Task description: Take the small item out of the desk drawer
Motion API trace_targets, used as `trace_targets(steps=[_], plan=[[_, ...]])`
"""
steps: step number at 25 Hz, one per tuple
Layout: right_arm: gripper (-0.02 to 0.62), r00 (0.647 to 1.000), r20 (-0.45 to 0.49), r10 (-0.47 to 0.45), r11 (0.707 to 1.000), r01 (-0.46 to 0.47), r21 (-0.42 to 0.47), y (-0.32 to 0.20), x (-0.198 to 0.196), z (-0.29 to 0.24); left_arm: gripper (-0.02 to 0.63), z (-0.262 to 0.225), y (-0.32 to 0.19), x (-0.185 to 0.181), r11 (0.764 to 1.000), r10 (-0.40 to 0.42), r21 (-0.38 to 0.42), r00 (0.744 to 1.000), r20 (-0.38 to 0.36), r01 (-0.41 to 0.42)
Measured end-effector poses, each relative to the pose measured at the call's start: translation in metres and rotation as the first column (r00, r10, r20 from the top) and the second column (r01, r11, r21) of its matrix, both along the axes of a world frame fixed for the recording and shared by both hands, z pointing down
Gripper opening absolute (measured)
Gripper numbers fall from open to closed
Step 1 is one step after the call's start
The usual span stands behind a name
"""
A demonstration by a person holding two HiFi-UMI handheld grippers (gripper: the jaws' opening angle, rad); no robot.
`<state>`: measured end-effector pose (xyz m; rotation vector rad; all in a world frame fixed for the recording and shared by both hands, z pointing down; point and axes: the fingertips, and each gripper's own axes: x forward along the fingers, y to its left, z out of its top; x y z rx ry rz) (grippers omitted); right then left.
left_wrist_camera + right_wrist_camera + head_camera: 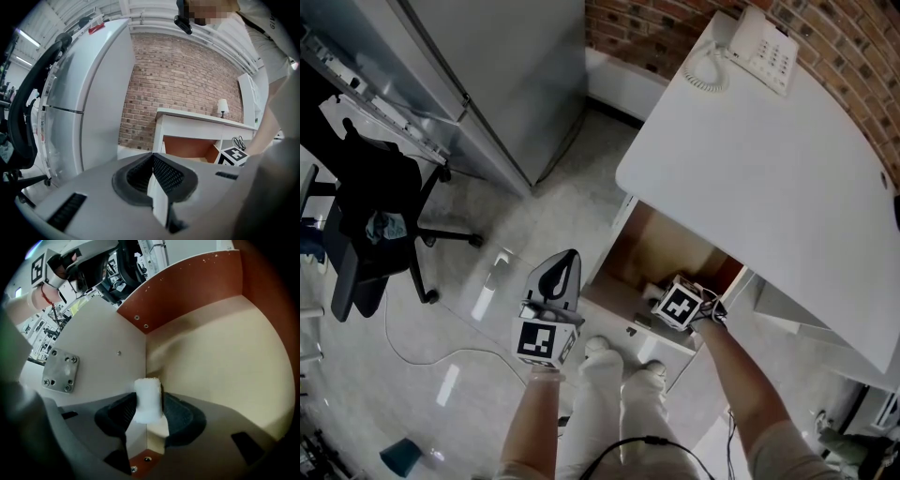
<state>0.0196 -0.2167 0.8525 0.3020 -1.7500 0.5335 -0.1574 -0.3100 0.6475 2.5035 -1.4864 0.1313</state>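
The white desk has its drawer pulled out, brown wood inside. My right gripper points steeply down into it, its fingertips hidden under its marker cube in the head view. In the right gripper view, a small white block stands in the drawer's near corner, against the pale drawer floor. The right gripper has both dark pads against the block's sides. My left gripper hangs over the floor left of the drawer. It points roughly level toward the desk, jaws together and empty.
A white telephone sits at the desk's far end by the brick wall. A tall grey cabinet stands to the left, with a black office chair beside it. A thin cable lies on the glossy floor. The person's legs stand before the drawer.
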Motion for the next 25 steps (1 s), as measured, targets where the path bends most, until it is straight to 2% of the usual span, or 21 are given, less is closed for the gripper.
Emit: trace_targets(steps=[3,9,11,25], plan=[[0.190,1.000,-0.016,0.015,0.998,-0.016,-0.056,0.007,0.005,0.005,0.005,0.001,0.001,-0.001,1.000,-0.002,0.005,1.000,0.003,0.002],[0.189,1.000,-0.017,0.023,0.994,-0.025,-0.107,0.003,0.004,0.008,0.005,0.004,0.000,-0.007,1.000,-0.012,0.003,1.000,0.002,0.012],[0.169,1.000,-0.006,0.019,0.992,-0.019,-0.122,0.004,0.003,0.008,0.005,0.005,0.000,-0.009,1.000,-0.014,0.003,1.000,0.002,0.014],[0.156,0.999,0.023,0.036,0.998,-0.035,-0.044,0.007,-0.004,-0.003,0.005,0.002,0.004,-0.005,1.000,-0.007,-0.002,1.000,0.010,0.007]])
